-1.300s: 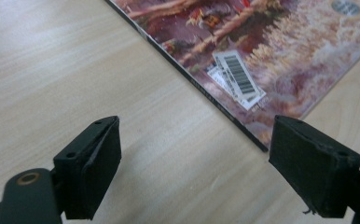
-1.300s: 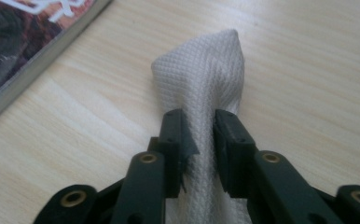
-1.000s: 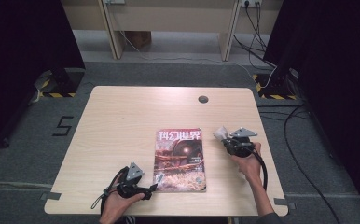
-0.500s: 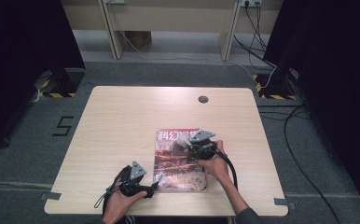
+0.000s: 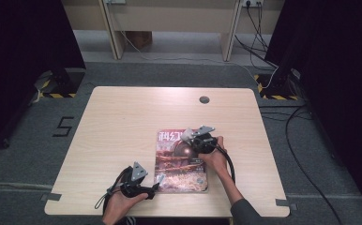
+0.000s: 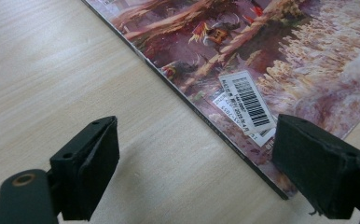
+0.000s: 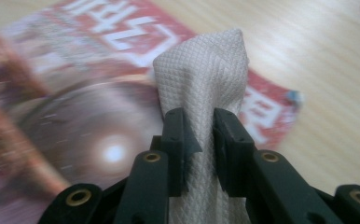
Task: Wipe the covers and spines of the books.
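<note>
A magazine [image 5: 181, 161] lies flat on the table [image 5: 123, 122], close to the near edge and right of centre, its cover facing up. The right gripper [image 7: 199, 135] has its jaws closed tight on a folded white cloth [image 7: 204, 79], held over the upper part of the cover near the red title. The left gripper [image 6: 197, 182] has its jaws spread wide with nothing between them, straddling the magazine's near left corner [image 6: 280, 193] beside the barcode label [image 6: 247, 101]. Judgement: wiping the cover appears barely begun; cloth is in position at the top, most of the cover remains to be wiped, and the left gripper has not yet steadied the magazine.
</note>
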`<action>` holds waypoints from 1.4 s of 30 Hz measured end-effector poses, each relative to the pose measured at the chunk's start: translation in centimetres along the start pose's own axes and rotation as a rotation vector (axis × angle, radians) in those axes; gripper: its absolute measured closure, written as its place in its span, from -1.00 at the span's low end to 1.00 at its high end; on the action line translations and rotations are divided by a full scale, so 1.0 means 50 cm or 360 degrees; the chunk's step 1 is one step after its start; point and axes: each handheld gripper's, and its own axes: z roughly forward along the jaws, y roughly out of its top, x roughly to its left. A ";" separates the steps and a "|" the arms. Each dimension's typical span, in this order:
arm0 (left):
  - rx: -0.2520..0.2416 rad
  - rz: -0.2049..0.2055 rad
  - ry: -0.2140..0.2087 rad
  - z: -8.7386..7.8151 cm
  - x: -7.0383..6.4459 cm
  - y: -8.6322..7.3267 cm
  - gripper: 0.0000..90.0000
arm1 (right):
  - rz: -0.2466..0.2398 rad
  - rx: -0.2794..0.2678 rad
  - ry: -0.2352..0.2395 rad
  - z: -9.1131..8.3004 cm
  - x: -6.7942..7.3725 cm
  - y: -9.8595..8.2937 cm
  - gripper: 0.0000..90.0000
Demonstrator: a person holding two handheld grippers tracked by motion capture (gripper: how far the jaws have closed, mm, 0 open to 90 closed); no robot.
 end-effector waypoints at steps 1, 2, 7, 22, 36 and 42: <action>-0.0001 0.0000 0.0003 0.000 0.000 0.000 -0.69 | 0.0019 -0.0002 -0.0027 0.005 -0.014 0.002 0.68; -0.0001 0.0003 0.0005 0.000 -0.001 0.000 -0.69 | 0.0043 0.0003 -0.0047 0.009 -0.025 0.004 0.68; -0.0002 0.0004 0.0007 0.000 -0.002 0.000 -0.69 | 0.0140 0.0015 -0.0116 0.027 -0.062 0.016 0.68; -0.0002 0.0000 0.0006 0.000 -0.001 0.000 -0.69 | -0.0098 0.0010 0.0027 0.027 0.028 0.032 0.70; -0.0006 0.0005 0.0006 0.000 -0.002 -0.001 -0.69 | 0.0066 0.0057 -0.0215 0.044 -0.033 0.040 0.70; 0.0001 0.0002 0.0004 0.000 -0.001 0.000 -0.69 | 0.0031 0.0031 -0.0099 0.063 0.009 0.065 0.69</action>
